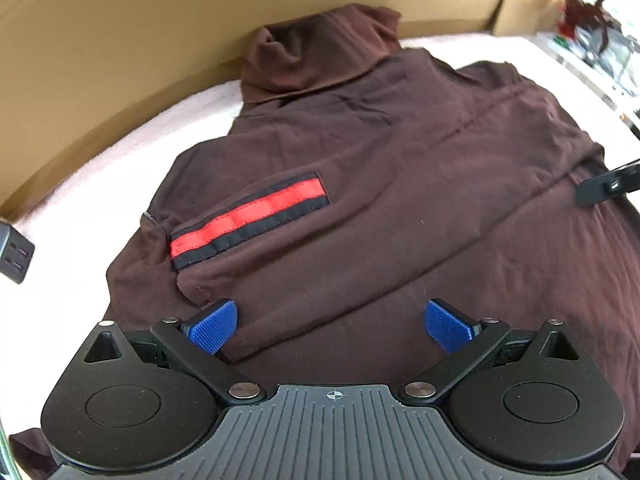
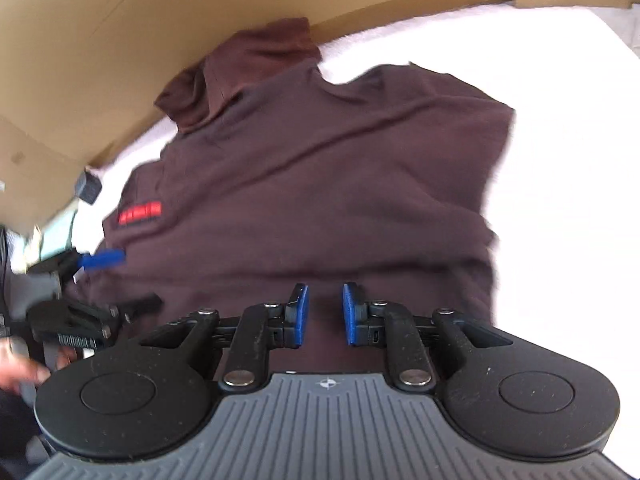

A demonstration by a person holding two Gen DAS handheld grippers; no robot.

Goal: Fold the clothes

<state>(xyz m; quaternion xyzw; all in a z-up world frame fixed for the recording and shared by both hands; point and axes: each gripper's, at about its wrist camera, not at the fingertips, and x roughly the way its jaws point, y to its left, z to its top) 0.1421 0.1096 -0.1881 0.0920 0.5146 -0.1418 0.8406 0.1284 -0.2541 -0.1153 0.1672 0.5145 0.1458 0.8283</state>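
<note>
Sweater [image 1: 360,184] flat beneath wide left claw [image 1: 332,326]

Garment [image 1: 360,184] lies flat on the padded surface [image 1: 80,216], straight ahead of my left jaws and running under them. Its collar [image 1: 304,56] is at the far end, up against the cardboard wall [image 1: 120,40] behind. Sleeve with the stripe patch [image 1: 248,220] is folded over the body, ahead-left of my left jaws. Small box [image 1: 16,256] sits on the surface far left. My right gripper [image 2: 324,312] is over the near hem, body of the garment ahead, bare surface to its right. My left gripper [image 2: 100,260] shows left of the right jaws, beside the patch. Clutter [image 1: 592,32] far right, behind.
</note>
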